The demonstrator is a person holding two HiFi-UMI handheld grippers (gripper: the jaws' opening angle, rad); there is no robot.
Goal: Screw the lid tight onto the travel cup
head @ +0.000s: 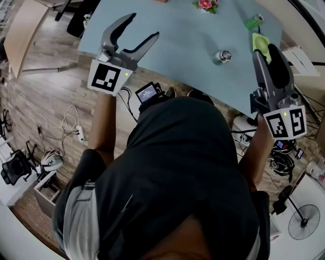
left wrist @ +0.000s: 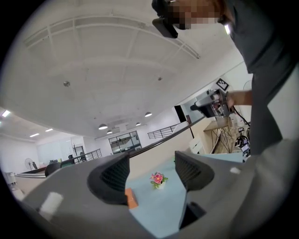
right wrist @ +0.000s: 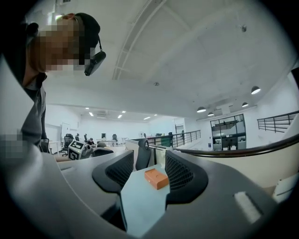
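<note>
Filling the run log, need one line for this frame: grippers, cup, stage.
left gripper: fingers apart, empty | right gripper: fingers apart, empty | cup: on table, untouched | stage: no contact yet

I count two grippers, one in each hand: my left gripper (head: pixel 144 25) and my right gripper (head: pixel 264 51). There is one table (head: pixel 183 45), and it carries five things, one of each kind: one silvery cup (head: pixel 222 56) toward its right edge, one green cylinder (head: pixel 254 21) near the far right corner, one yellow-green slotted piece (head: pixel 260 40) at the right edge, and one pot of pink flowers (head: pixel 205 4) and one orange block (right wrist: pixel 156 178) by the far edge. One floor fan (head: pixel 303 222) stands off the table.
</note>
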